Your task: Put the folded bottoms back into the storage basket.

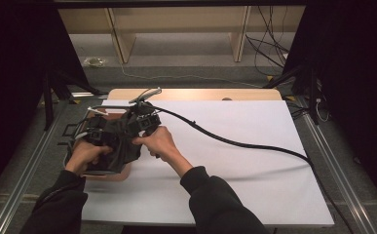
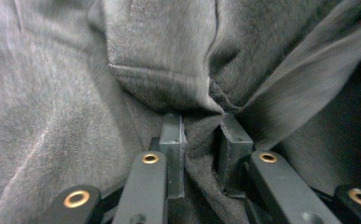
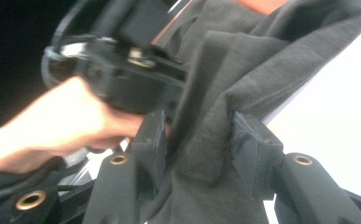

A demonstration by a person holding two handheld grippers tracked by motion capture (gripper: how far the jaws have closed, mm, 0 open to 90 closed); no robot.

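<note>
A dark grey garment (image 1: 112, 144) is bunched at the left edge of the bench (image 1: 225, 146), lying partly over a reddish-brown board (image 1: 120, 173) that juts out beneath it. The cloth is gathered into thick folds, and a stitched hem (image 2: 159, 79) is seen crossing it in the left gripper view.

The left gripper (image 2: 200, 135) is pressed into this cloth — its jaws stand only narrowly apart, with a ridge of fabric pinched between the pads and rising above them. In the high view the left gripper (image 1: 94, 132) is seen at the garment's left side, held by the left hand (image 1: 84, 155).

The right gripper (image 3: 199, 140) is set on a folded edge of the same garment; a thick double layer is clamped between its jaws, which stand moderately wide because of the bulk. In the high view the right gripper (image 1: 144, 122) is found at the garment's upper right, held by the right hand (image 1: 159, 142) — the two grippers are close together. A black cable (image 1: 254, 146) is trailed from it across the white sheet (image 1: 235, 175) that covers the bench.
</note>
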